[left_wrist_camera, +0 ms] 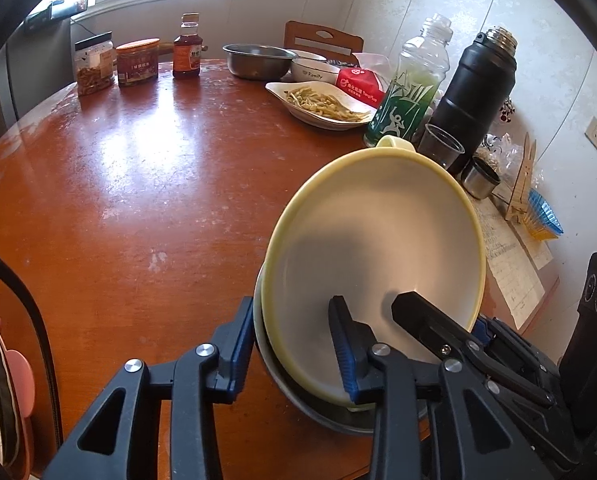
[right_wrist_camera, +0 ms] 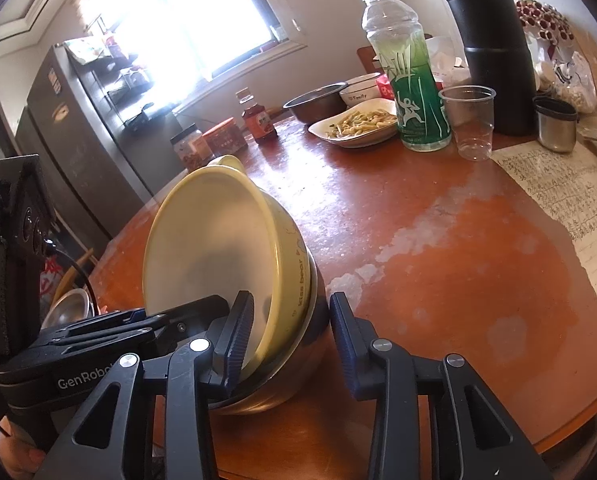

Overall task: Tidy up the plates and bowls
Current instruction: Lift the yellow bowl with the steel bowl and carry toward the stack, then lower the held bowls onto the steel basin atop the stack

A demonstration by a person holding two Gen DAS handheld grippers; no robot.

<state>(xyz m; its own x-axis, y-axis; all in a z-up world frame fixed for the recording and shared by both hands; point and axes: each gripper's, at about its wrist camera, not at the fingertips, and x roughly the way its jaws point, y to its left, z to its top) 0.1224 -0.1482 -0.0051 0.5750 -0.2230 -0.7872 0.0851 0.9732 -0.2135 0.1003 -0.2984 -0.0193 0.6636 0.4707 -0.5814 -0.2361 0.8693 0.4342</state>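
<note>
The left claw (left_wrist_camera: 294,344) stands with its jaws apart, straddling the near rim of a yellow bowl (left_wrist_camera: 378,236): one pad sits outside the rim, the other inside the pale hollow, and neither is pressed tight against the wall. The right claw (right_wrist_camera: 292,334) is likewise spread, one finger inside the same yellow bowl (right_wrist_camera: 218,248), the other outside, past the steel bowl (right_wrist_camera: 290,376) beneath. The yellow bowl is tipped steeply on its edge, nested crookedly in that steel bowl (left_wrist_camera: 306,400), and the pair rests at the near edge of the round reddish tabletop (left_wrist_camera: 138,184). From the left wrist view the right claw's black finger pokes into the bowl from the right side.

Farther out, a green drink bottle (left_wrist_camera: 414,96) stands upright beside a black flask (left_wrist_camera: 478,92), with a clear plastic cup (left_wrist_camera: 442,148) just in front of them and a small steel cup (left_wrist_camera: 480,178) near. A white dish of pale food strips (left_wrist_camera: 322,104) lies toward the middle, and behind it a steel basin (left_wrist_camera: 258,60) and a white bowl (left_wrist_camera: 314,70) sit side by side. A handwritten paper (right_wrist_camera: 570,196) lies at the tabletop's right side. Two jars (left_wrist_camera: 114,64) and a small sauce bottle (left_wrist_camera: 187,48) line the far edge beneath the window.
</note>
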